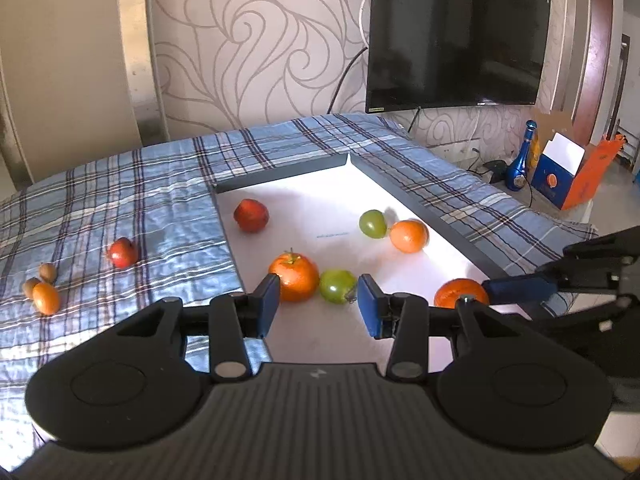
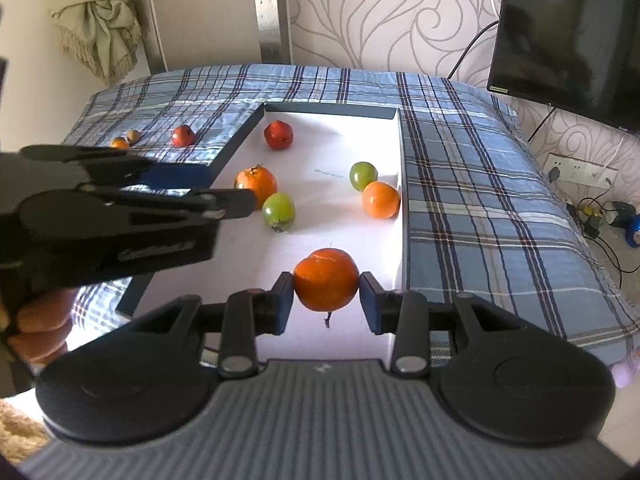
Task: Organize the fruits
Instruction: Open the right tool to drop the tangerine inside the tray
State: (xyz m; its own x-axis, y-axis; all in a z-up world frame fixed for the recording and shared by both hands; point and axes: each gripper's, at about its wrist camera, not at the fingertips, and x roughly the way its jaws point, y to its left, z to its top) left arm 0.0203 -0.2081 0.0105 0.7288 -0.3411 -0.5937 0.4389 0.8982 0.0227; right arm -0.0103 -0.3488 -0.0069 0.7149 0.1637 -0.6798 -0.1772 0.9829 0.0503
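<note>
A shallow white tray (image 1: 320, 196) (image 2: 360, 136) lies on the plaid cloth. It holds a red fruit (image 1: 251, 215) (image 2: 278, 135), two oranges (image 1: 294, 277) (image 1: 409, 235), two green fruits (image 1: 337, 286) (image 1: 372, 223) and a further orange (image 1: 460, 291) (image 2: 326, 279). My right gripper (image 2: 326, 298) has its pads on both sides of that orange near the tray's front. My left gripper (image 1: 318, 308) is open and empty above the tray's near edge. A red fruit (image 1: 122, 253), an orange fruit (image 1: 46, 298) and two small brown fruits (image 1: 48, 272) lie on the cloth to the left.
A TV (image 1: 456, 32) hangs on the wall behind the table. A blue bottle (image 1: 522, 160) and an orange-blue box (image 1: 568, 176) stand on the floor to the right. Cables and a wall socket (image 2: 580, 172) are at the right.
</note>
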